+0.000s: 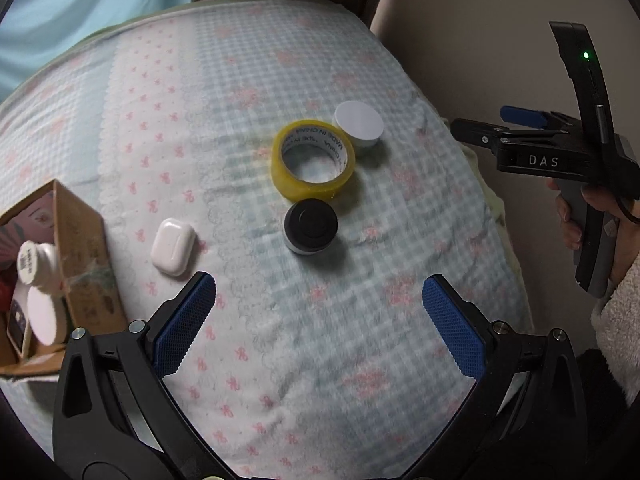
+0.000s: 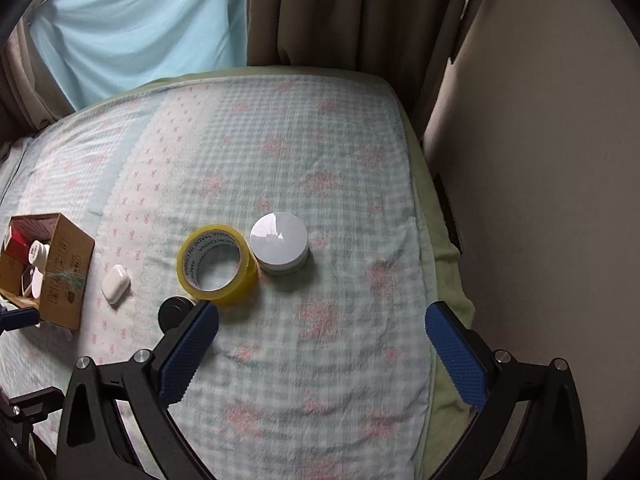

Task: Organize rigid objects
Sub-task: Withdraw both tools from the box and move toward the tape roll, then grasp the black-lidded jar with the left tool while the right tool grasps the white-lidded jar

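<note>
The left gripper (image 1: pixel 318 320) hangs over the bed (image 1: pixel 320 380) with its jaws spread wide and nothing between them. Just beyond lies a black-lidded jar (image 1: pixel 310 226), with a white earbud case (image 1: pixel 173 247) to its left. Past the jar sits a yellow tape roll (image 1: pixel 313 160), touching a white-lidded jar (image 1: pixel 357 125) behind it. A cardboard box (image 1: pixel 86 256) at the left edge holds a white bottle (image 1: pixel 34 266). The right gripper (image 2: pixel 320 350), held by a hand (image 1: pixel 576 220), also has wide, empty jaws.
</note>
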`<state>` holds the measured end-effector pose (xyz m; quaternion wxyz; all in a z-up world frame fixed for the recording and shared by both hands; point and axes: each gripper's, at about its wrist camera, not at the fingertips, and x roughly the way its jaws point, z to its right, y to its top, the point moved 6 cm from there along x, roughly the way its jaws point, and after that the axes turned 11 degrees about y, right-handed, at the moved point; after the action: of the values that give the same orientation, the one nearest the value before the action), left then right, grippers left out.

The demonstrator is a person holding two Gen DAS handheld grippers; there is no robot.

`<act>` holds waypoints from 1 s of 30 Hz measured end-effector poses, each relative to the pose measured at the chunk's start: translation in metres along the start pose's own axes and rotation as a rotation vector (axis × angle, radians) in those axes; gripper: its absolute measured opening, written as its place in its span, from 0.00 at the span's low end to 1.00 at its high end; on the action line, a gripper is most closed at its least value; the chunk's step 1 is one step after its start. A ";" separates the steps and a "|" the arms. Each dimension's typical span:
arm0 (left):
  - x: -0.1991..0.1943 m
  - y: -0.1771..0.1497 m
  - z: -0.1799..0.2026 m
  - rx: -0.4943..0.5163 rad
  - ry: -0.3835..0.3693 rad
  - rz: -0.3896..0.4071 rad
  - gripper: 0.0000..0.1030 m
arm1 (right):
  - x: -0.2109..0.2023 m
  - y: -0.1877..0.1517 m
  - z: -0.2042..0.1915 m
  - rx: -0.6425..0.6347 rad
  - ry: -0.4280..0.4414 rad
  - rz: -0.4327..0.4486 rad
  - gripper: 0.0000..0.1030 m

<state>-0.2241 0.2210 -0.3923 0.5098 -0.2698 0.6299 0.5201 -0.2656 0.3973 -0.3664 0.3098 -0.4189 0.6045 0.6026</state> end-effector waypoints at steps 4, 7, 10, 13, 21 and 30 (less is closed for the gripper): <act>0.063 0.000 0.015 0.051 0.014 -0.012 0.93 | 0.058 -0.004 0.005 -0.125 0.018 0.008 1.00; 0.100 -0.003 0.022 0.062 0.041 -0.029 0.83 | 0.095 -0.006 0.006 -0.200 0.038 0.000 1.00; 0.121 -0.002 0.023 0.043 0.045 -0.029 0.82 | 0.125 -0.009 0.007 -0.243 0.067 -0.013 0.99; 0.131 0.002 0.028 0.056 0.060 -0.011 0.81 | 0.145 -0.006 0.008 -0.276 0.092 -0.012 0.97; 0.147 0.006 0.033 0.011 0.077 -0.001 0.72 | 0.161 0.013 -0.002 -0.420 0.161 0.023 0.91; 0.150 0.015 0.027 -0.020 0.107 0.017 0.54 | 0.171 0.025 -0.010 -0.509 0.253 -0.006 0.69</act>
<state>-0.2781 0.2793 -0.5233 0.4680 -0.2971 0.6533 0.5157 -0.3647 0.3624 -0.5040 0.1185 -0.5568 0.4663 0.6771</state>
